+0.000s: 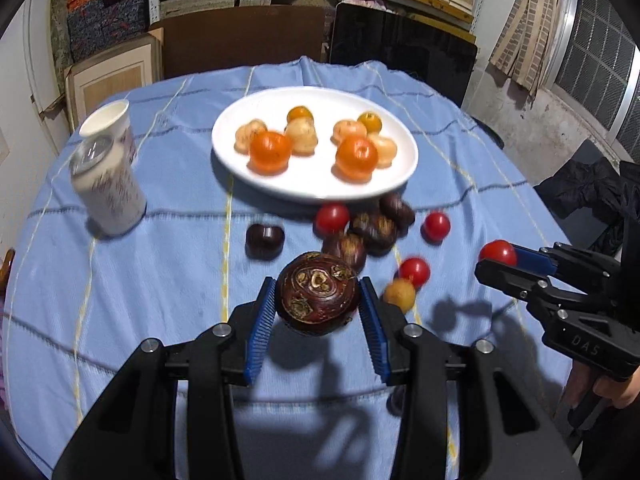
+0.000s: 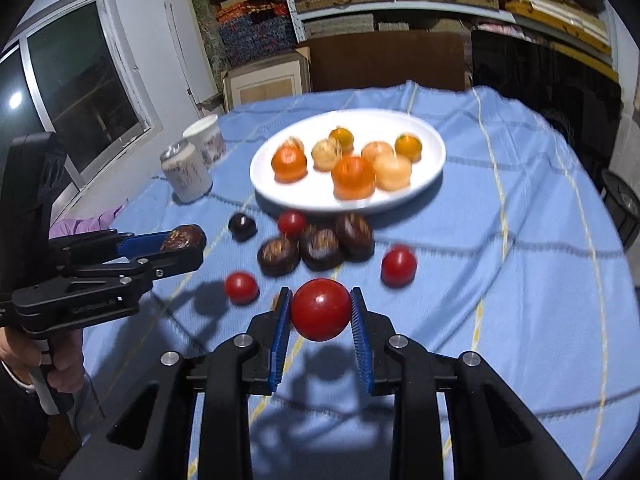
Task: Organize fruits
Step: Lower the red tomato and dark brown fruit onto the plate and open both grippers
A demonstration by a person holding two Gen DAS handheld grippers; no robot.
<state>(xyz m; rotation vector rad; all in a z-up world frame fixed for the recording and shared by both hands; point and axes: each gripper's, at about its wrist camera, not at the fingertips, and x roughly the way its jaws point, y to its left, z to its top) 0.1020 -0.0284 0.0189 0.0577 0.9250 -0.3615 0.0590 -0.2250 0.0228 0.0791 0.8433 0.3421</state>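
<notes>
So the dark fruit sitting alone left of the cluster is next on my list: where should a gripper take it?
Grip the lone dark fruit across its rounded sides, coming down from above. It sits low on the tablecloth, apart from the cluster, with bare cloth to its left and right for the fingers. Both grippers are full now, so one would probably have to unload first.

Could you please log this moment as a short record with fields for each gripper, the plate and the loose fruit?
left gripper: shut on a dark brown water chestnut, held above the cloth
right gripper: shut on a red cherry tomato
white plate: holds orange and pale fruits
blue tablecloth: loose dark chestnuts and red tomatoes in front of the plate
can: left of the plate, by a paper cup
</notes>
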